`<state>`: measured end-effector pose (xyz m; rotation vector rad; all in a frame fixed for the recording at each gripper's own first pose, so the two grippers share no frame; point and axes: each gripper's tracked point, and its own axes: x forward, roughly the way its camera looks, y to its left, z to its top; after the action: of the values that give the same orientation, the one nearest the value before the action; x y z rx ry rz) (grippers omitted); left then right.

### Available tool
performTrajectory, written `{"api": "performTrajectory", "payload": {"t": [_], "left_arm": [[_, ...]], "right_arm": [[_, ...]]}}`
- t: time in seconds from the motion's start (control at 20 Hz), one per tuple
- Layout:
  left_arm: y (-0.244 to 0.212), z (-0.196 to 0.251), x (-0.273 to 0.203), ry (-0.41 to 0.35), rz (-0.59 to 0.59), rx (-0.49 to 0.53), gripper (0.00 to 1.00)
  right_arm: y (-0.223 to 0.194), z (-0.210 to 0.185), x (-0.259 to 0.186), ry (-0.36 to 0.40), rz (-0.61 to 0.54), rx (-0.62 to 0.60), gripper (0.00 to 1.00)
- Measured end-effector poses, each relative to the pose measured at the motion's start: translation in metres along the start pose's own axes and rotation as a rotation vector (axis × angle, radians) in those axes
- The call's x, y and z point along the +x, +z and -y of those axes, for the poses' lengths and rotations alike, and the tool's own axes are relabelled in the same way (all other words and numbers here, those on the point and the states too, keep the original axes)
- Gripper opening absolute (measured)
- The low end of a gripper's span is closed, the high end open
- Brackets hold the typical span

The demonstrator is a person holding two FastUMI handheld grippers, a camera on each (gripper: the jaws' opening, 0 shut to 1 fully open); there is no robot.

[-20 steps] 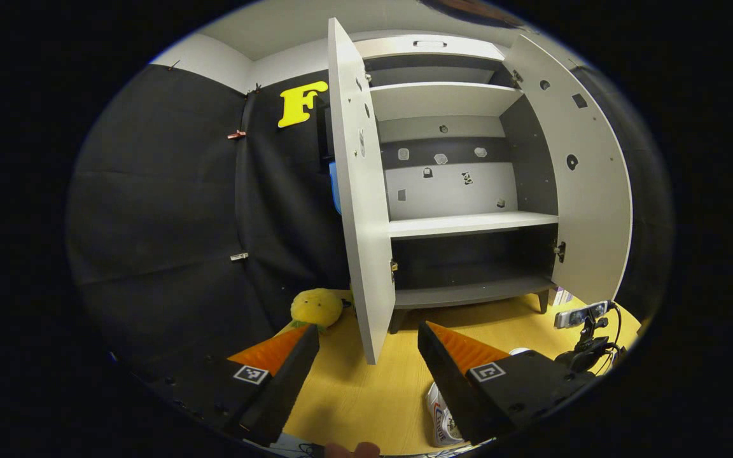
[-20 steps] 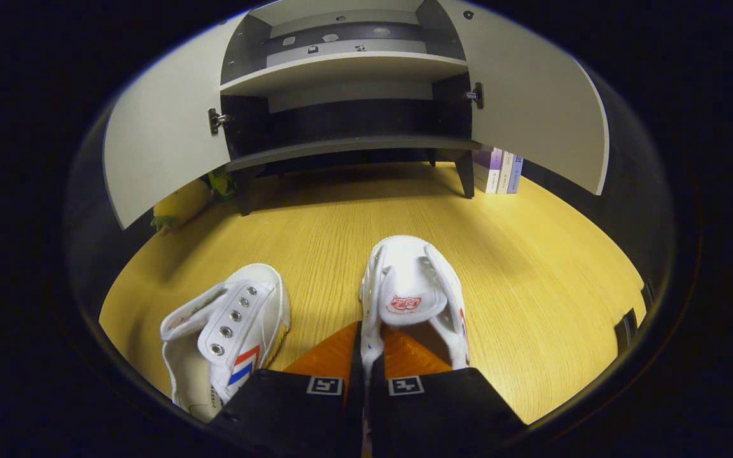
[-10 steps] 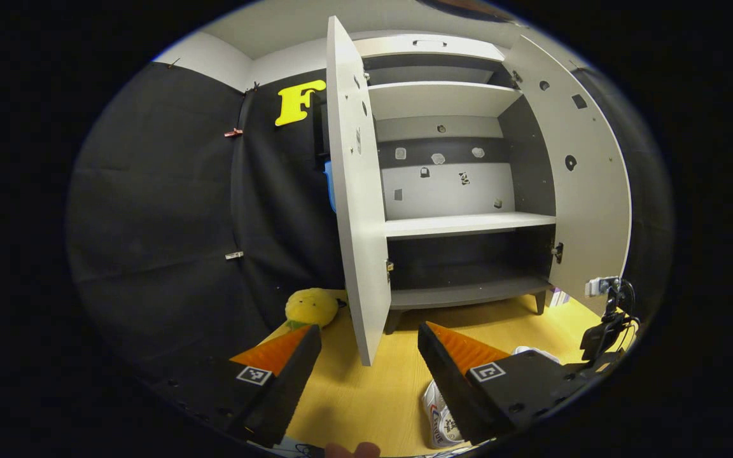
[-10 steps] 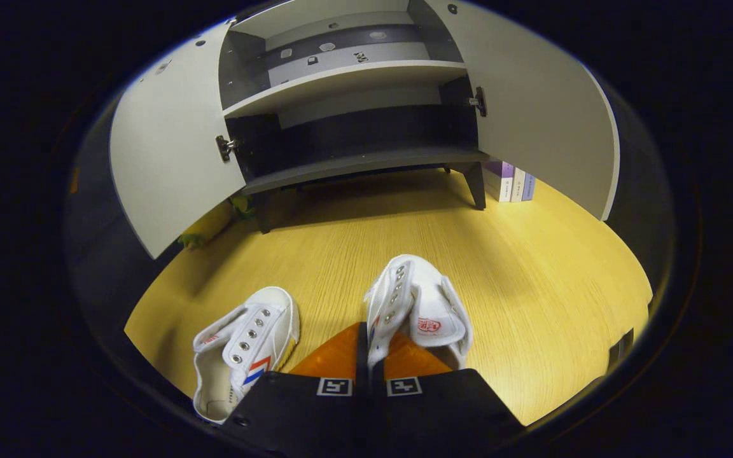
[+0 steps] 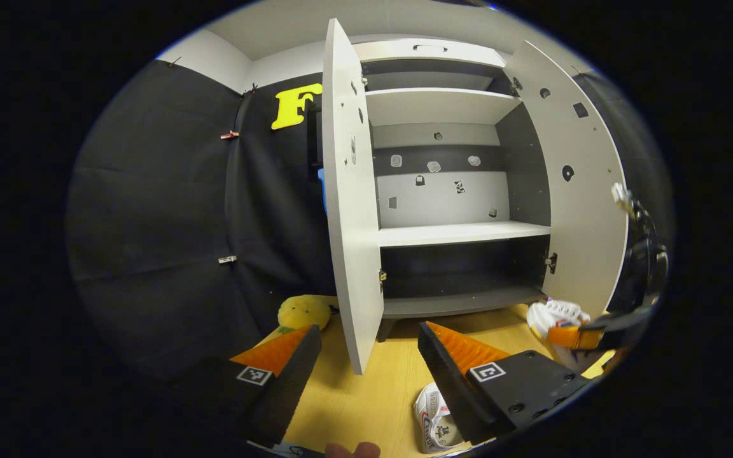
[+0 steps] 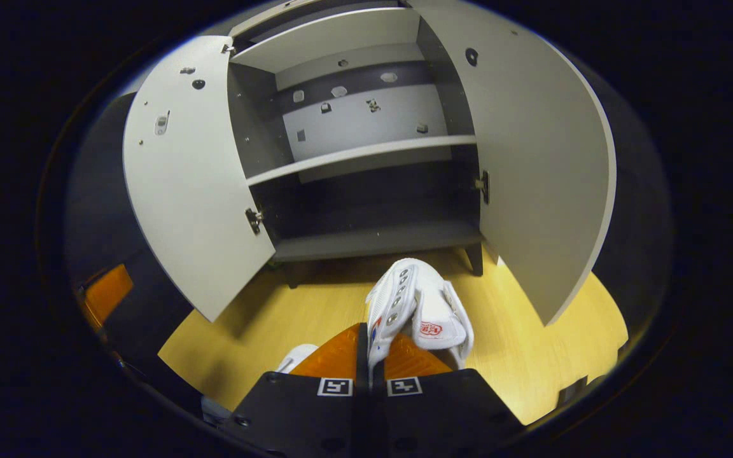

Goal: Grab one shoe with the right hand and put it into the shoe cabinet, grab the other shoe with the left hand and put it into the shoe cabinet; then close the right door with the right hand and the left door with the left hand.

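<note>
My right gripper [image 6: 366, 337] is shut on the side wall of a white canvas shoe [image 6: 418, 305] and holds it off the floor, toe toward the open shoe cabinet's dark bottom shelf [image 6: 373, 242]. In the left gripper view, this held shoe [image 5: 556, 313] hangs at the right, in front of the cabinet's right door [image 5: 579, 191]. The other white shoe [image 5: 433, 425], with red and blue stripes, lies on the wooden floor just below my left gripper [image 5: 366, 334]. That gripper is open with nothing between its fingers. The left door [image 5: 347, 210] stands wide open, edge toward me.
A yellow plush toy [image 5: 303, 312] sits on the floor by the cabinet's left door. The cabinet has a light middle shelf [image 5: 462, 232] and an upper shelf [image 5: 436, 102], both bare. Black cloth walls close in the left side.
My right gripper has lifted its shoe off the floor and carried it up and forward toward the cabinet. The other shoe stays on the floor. My left gripper has barely moved.
</note>
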<state>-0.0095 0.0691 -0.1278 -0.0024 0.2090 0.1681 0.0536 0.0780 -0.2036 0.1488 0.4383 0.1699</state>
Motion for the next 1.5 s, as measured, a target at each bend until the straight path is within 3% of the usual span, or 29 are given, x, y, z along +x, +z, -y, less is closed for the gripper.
{"api": "performTrajectory", "payload": {"t": [0.35,0.75,1.1,1.5], "left_arm": [[0.001,0.018,0.004,-0.051,0.007,-0.009,0.96],[-0.008,0.038,0.012,-0.115,-0.024,-0.043,0.96],[-0.013,0.033,0.018,-0.103,-0.042,-0.069,0.96],[-0.021,0.026,0.027,-0.083,-0.065,-0.07,0.96]], "right_arm": [[0.151,-0.014,0.019,0.005,0.141,-0.04,0.05],[0.262,-0.013,0.118,-0.02,0.175,-0.142,0.05],[0.285,-0.004,0.234,-0.039,0.074,-0.223,0.05],[0.285,0.023,0.31,-0.131,-0.014,-0.387,0.05]]}}
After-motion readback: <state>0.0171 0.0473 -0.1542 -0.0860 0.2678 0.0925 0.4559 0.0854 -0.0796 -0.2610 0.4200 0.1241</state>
